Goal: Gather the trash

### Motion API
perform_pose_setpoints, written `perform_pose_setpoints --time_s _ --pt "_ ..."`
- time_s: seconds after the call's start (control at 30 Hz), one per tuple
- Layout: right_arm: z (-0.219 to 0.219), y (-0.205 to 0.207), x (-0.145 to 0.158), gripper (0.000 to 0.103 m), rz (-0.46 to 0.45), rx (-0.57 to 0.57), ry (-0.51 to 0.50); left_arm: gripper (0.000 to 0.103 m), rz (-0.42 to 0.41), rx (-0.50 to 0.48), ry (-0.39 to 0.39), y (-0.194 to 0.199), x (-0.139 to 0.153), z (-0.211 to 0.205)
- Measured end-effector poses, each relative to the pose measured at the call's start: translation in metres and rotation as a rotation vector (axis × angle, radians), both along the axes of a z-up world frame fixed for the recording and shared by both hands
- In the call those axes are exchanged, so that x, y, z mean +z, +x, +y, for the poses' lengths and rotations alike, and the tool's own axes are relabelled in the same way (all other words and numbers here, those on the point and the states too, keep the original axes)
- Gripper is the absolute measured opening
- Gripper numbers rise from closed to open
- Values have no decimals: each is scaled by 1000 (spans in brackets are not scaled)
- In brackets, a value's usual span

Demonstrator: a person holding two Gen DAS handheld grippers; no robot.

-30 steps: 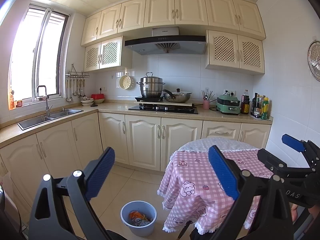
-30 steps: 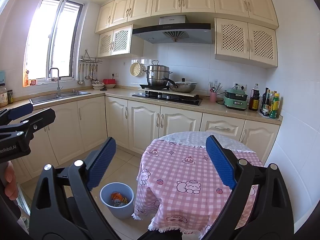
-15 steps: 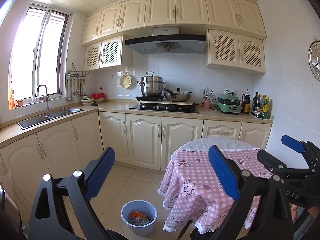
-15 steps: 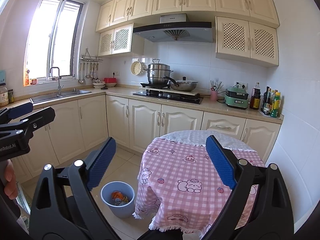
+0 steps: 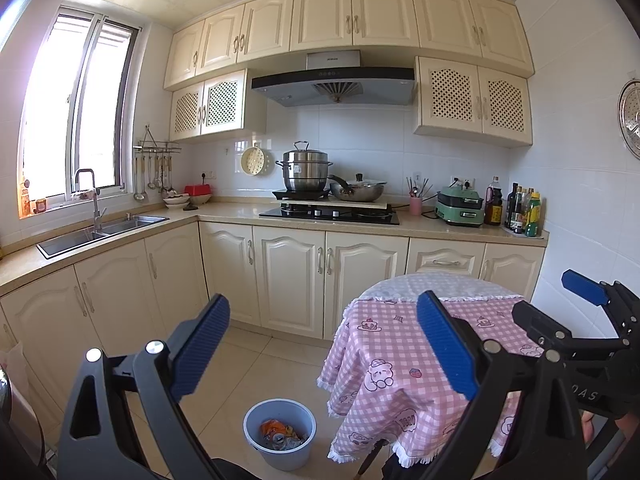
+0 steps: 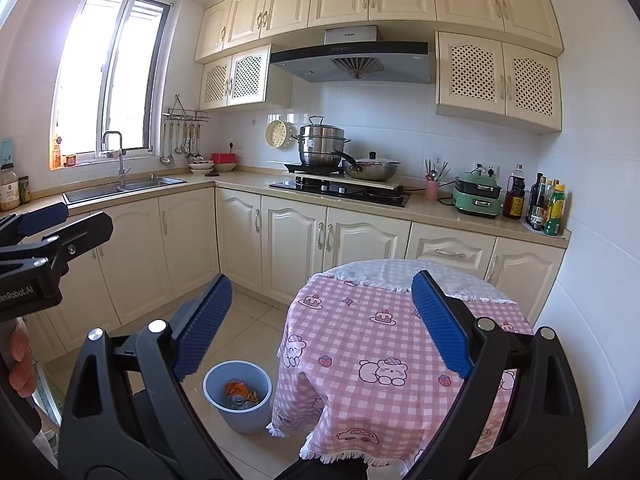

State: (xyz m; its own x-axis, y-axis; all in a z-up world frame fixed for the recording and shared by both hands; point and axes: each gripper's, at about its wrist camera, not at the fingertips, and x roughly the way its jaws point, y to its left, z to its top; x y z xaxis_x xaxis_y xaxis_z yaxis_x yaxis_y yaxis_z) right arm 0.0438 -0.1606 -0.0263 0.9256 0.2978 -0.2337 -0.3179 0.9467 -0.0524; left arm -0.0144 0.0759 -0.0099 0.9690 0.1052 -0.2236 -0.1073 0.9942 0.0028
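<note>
A grey-blue bin (image 5: 279, 433) stands on the tiled floor left of a round table with a pink checked cloth (image 5: 404, 364). Orange wrappers and other trash (image 5: 280, 431) lie inside the bin. It also shows in the right wrist view (image 6: 239, 394), with the trash (image 6: 239, 391) in it. My left gripper (image 5: 322, 344) is open and empty, held high above the floor. My right gripper (image 6: 320, 322) is open and empty, above the table's cloth (image 6: 384, 344). Each gripper shows at the edge of the other's view.
Cream cabinets run along the left and far walls. A sink (image 5: 100, 230) sits at the left, a hob with pots (image 5: 332, 210) in the middle, bottles (image 5: 522, 212) at the right. The white wall stands close behind the table.
Both views have drifted very slightly; the grippers stay open and empty and the bin and table hold their places.
</note>
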Motion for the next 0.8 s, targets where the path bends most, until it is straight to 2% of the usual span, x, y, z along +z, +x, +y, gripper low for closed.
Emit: perform_pose_setpoints --time_s 0.6,0.8 --pt "-1 8 -5 90 18 8 -6 93 20 8 7 5 -3 3" --pt "-6 18 -14 90 47 4 2 93 54 15 12 13 -9 2"
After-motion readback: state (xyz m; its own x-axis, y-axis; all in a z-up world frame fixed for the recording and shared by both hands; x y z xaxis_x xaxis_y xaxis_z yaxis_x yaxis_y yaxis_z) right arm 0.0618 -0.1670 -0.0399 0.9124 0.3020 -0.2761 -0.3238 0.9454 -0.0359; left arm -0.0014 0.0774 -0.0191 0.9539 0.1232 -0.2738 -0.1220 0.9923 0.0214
